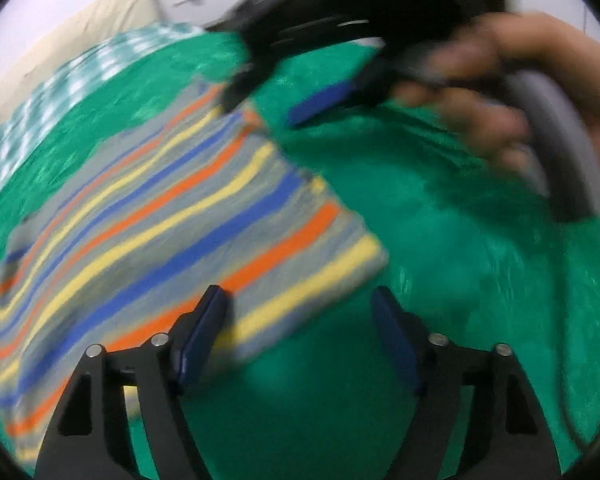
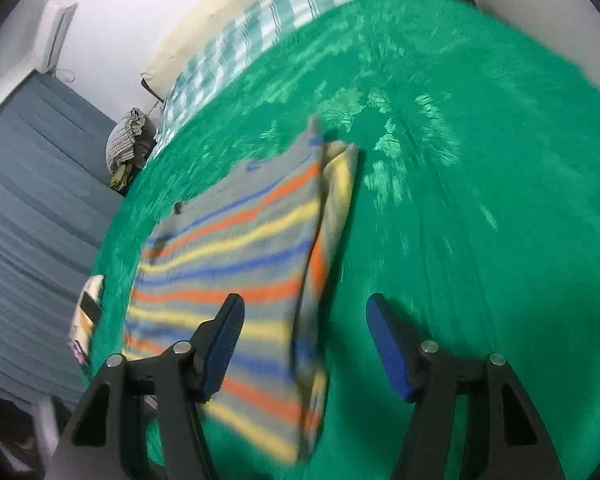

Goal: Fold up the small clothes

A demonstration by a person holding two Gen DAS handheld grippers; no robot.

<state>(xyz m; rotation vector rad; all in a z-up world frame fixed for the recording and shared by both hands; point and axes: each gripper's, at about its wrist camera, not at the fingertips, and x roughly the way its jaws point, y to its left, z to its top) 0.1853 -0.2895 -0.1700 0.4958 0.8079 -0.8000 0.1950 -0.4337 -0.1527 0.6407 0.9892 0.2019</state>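
Striped shirt point(image 2: 236, 280) apparently lies free; left claw point(image 1: 300, 336) and right claw point(image 2: 304, 344) gape wide, empty.

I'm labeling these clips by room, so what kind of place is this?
Most likely a bedroom. A striped shirt lies on a bed under a green blanket, with a checked sheet and cream pillow at the far end, and grey curtains alongside.

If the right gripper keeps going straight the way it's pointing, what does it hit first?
Most likely the folded striped shirt: the open right gripper points along its folded right edge, with green patterned bedspread just beside it. Blur leaves depth uncertain.
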